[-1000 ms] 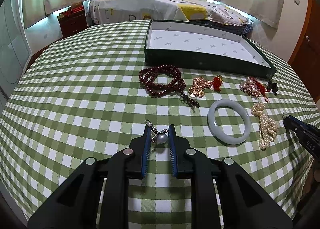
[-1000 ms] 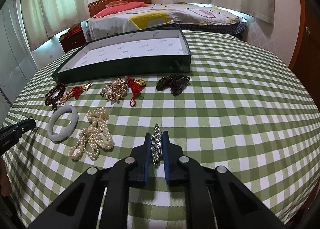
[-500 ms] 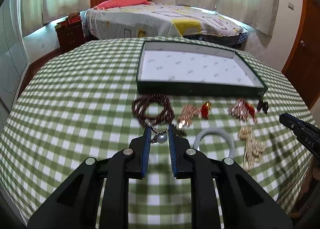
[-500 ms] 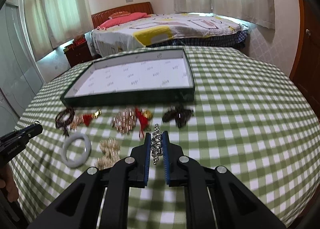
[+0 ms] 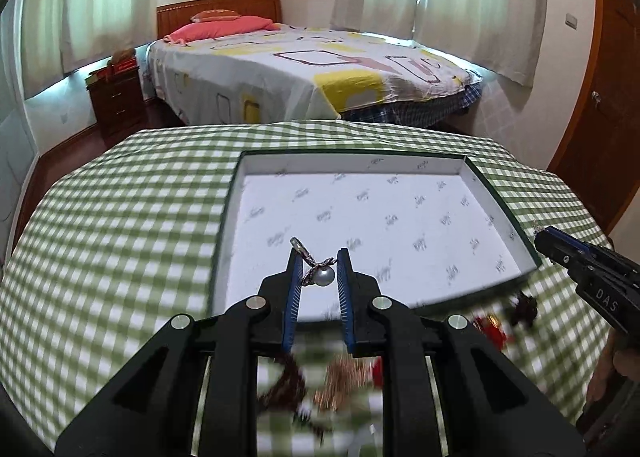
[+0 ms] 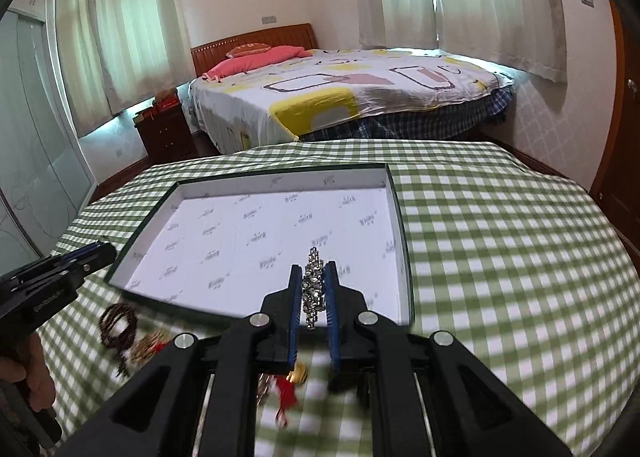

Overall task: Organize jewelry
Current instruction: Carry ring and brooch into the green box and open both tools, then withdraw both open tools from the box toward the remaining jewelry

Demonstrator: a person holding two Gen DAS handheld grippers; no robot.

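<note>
The left claw (image 5: 319, 271) grips a grey pearl pendant (image 5: 322, 276); the right claw (image 6: 313, 286) grips a sparkling rhinestone brooch (image 6: 313, 284), both over the shallow green box (image 6: 398, 213).

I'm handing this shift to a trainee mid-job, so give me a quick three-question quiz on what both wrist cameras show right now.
1. True or false: the left hand-held gripper is shut on a pearl pendant.
2. What does the right hand-held gripper hold? A) jade bangle B) rhinestone brooch C) dark bead bracelet
3. Fill in: the green-walled tray holds ____ jewelry so far.

Key
1. True.
2. B; the bead bracelet lies on the checked tablecloth in front of the tray.
3. No; only its printed white lining shows.
</note>
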